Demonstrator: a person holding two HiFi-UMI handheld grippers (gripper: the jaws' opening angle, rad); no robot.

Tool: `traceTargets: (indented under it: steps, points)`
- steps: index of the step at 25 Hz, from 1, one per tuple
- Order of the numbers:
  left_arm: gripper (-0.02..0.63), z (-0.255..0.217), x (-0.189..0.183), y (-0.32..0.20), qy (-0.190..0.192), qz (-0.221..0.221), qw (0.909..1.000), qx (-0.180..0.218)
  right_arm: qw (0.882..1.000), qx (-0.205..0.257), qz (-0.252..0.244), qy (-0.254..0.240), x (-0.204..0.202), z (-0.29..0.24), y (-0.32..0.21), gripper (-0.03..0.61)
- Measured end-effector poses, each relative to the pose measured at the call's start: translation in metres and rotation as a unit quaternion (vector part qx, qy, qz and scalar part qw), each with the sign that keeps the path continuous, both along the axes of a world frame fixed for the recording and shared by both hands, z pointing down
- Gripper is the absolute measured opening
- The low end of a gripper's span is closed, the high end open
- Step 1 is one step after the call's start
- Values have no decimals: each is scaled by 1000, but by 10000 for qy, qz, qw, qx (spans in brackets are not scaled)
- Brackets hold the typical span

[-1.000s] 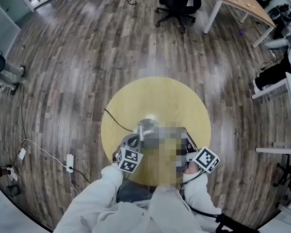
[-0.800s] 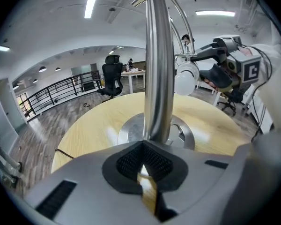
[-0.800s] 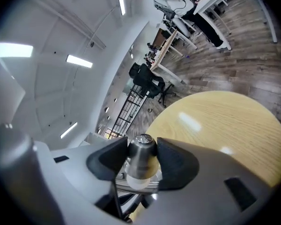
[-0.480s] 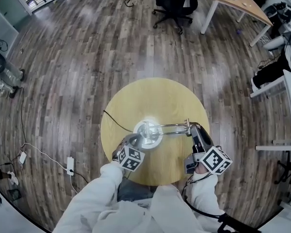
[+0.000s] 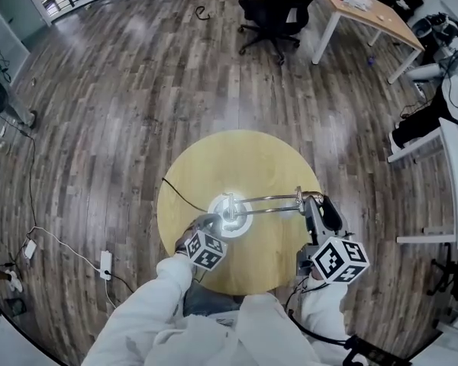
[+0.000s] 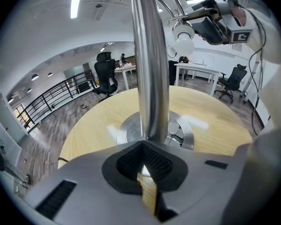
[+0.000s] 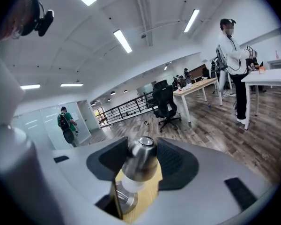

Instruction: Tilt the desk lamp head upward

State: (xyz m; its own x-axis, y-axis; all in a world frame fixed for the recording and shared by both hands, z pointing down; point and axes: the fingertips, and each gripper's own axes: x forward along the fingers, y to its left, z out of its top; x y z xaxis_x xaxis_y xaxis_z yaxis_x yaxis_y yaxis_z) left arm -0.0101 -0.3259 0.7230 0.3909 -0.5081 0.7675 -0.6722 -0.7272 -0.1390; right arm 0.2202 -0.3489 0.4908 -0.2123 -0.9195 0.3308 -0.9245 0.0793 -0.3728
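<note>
Right gripper point(image 7: 143, 159) is spread wide and clamped on the lamp head point(image 7: 138, 168), a silver barrel with a white band, with one pad pressing each side of it. In the head view that grip sits right of the frame's centre, at the right rim of the round table point(image 5: 214, 158), with the marker cube on the side nearest the person.

Left gripper point(image 6: 145, 149) has its jaws drawn in much narrower. They pinch the lamp pole point(image 6: 150, 64) low down, just above the lamp base point(image 6: 129, 128), and the chrome pole rises straight up the middle of the left gripper view.

The lamp base is a shiny round disc that sits flat near the middle of the yellow tabletop. From the top of the pole the thin lamp arm point(image 5: 267, 198) runs to the right across the head view and ends at the lamp head. In the left gripper view the head shows at the upper right, its white bulb end facing left, with the right gripper on it.

A black cable point(image 5: 185, 193) trails off the table's left edge from the base. White sleeves point(image 5: 149, 311) fill the bottom of the head view.

Beyond the table is a plank floor point(image 5: 137, 90). A black office chair point(image 5: 278, 6) stands at the top of the frame and a wooden desk point(image 5: 374, 10) at the upper right. At the upper right of the right gripper view, a person point(image 7: 234, 46) stands by a white table.
</note>
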Motion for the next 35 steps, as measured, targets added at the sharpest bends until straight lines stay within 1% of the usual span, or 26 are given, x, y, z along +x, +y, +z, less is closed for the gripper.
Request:
traceTargets:
  steps: [7, 15, 17, 21, 24, 32, 35]
  points:
    - [-3, 0, -1, 0, -97, 65, 9999, -21, 9953, 161, -131, 948, -7, -27, 0, 201]
    - [-3, -1, 0, 0, -155, 148, 9997, -116, 9812, 384, -283, 1872, -20, -59, 0, 198]
    - [-5, -1, 0, 0, -183, 193, 9996, -116, 9743, 514, -327, 2167, -25, -71, 0, 198]
    - [-5, -2, -1, -1, -143, 180, 9996, -132, 9548, 749, -479, 2838, -42, -96, 0, 198]
    - [-6, -1, 0, -2, -135, 181, 9996, -142, 9423, 859, -589, 3181, -52, -110, -1, 198]
    - [-6, -2, -3, 0, -89, 135, 9998, -152, 9234, 1184, -766, 3569, -84, -142, 2, 190]
    - [-6, -3, -1, 1, -83, 114, 9998, -147, 9158, 1378, -812, 3685, -96, -156, 4, 184]
